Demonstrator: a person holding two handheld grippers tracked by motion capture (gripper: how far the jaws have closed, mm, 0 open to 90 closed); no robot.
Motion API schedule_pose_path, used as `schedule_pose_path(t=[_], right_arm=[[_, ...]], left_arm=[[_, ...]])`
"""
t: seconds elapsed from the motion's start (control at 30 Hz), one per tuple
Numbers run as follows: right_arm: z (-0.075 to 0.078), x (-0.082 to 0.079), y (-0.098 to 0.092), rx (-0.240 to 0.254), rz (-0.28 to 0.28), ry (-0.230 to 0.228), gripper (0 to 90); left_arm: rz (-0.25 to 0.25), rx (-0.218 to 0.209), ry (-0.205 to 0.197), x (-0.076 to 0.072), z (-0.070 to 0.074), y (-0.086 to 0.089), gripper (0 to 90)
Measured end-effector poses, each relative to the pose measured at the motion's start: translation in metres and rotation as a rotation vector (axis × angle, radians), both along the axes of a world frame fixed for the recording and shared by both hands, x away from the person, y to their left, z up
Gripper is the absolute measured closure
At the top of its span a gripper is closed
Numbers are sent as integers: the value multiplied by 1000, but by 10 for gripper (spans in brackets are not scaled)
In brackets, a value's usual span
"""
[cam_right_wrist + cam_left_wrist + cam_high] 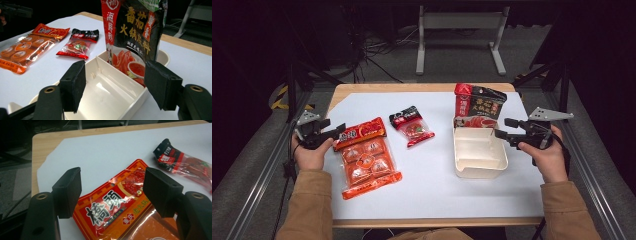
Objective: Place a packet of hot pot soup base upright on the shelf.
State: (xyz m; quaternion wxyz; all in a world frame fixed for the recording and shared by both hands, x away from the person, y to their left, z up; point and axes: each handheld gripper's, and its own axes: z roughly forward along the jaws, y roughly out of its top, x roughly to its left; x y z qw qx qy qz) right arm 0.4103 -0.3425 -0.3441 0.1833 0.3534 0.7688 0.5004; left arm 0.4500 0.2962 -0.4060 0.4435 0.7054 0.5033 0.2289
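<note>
A large orange snack packet (364, 155) lies flat on the white sheet at the left. My left gripper (334, 127) is at its top left corner, open, and its jaws straddle the packet's red header (110, 207) without pressing it; the left gripper (112, 173) hovers low over it. A small red and black packet (412, 125) lies mid-table. A black and red pouch (477, 106) stands upright in the far compartment of a white divided tray (479, 172). My right gripper (504, 128) is held open beside the tray's right wall. Ahead of the right gripper (116, 67) are the tray (117, 72) and the pouch (135, 30).
A white sheet (432, 190) covers most of the wooden table (412, 87). The tray's large near compartment holds nothing. A metal stand (459, 22) and cables lie on the floor beyond the table. Dark rails run along both table sides.
</note>
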Motion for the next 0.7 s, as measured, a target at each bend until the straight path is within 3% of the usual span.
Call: schedule_pose_path(t=[0.2, 0.7], right_arm=[[-1, 0, 4, -4, 36, -13, 343], [-2, -3, 8, -26, 62, -24, 341]], left_arm=[[10, 26, 62, 6, -14, 1, 311], [81, 69, 134, 14, -30, 8, 296]])
